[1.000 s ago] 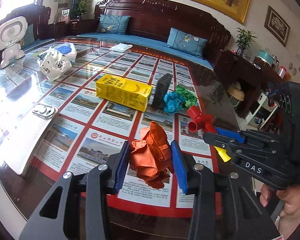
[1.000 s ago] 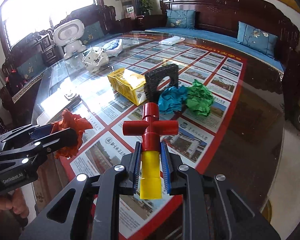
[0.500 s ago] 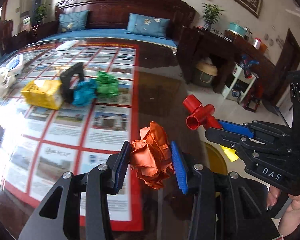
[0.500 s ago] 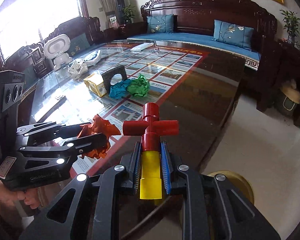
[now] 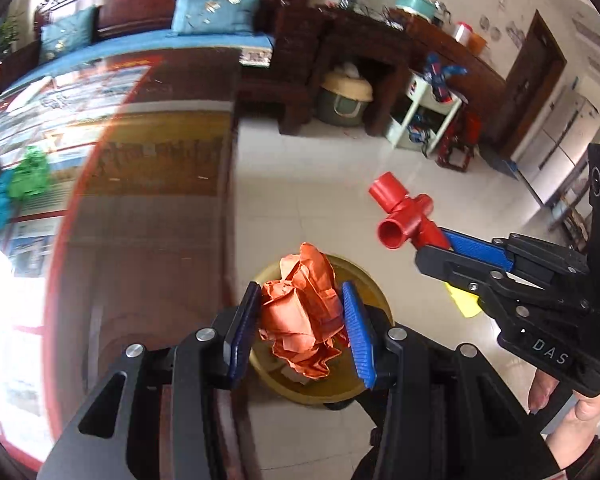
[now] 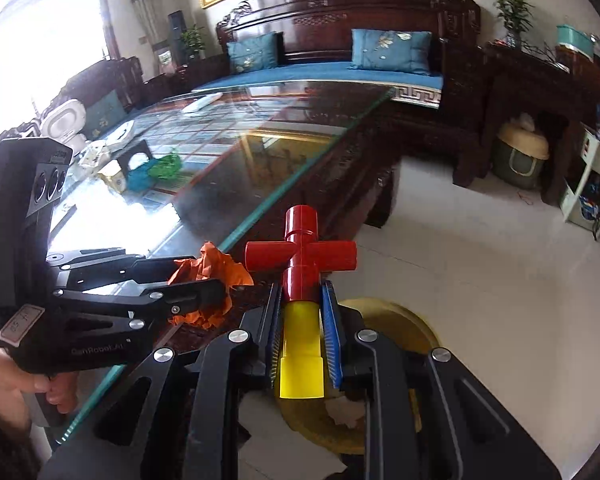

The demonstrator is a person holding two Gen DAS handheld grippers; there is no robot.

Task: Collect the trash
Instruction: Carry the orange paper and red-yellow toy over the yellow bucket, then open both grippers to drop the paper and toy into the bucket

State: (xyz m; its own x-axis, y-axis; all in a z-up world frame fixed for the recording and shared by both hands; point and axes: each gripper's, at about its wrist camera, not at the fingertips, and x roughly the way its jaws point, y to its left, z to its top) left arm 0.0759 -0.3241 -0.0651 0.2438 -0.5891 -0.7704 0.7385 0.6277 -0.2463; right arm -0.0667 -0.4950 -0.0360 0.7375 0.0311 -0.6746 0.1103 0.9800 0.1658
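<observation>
My left gripper (image 5: 300,320) is shut on a crumpled orange paper ball (image 5: 302,312) and holds it above a round yellow bin (image 5: 376,304) on the floor. The ball also shows in the right wrist view (image 6: 210,276). My right gripper (image 6: 302,324) is shut on a red and yellow pipe toy (image 6: 300,276), beside and above the same bin (image 6: 392,316). In the left wrist view the toy (image 5: 404,216) sits to the right of the ball. Some paper lies inside the bin.
The glass-topped table (image 6: 260,148) is at the left with green (image 6: 164,166) and blue (image 6: 138,178) paper balls, a yellow carton (image 6: 114,176) and a black block on it. White tile floor (image 6: 480,248) lies to the right. Dark wooden furniture lines the far wall.
Both grippers have swung right, off the table and out over the floor, carrying the orange paper and the pipe toy above the yellow bin. Both grips are unchanged.
</observation>
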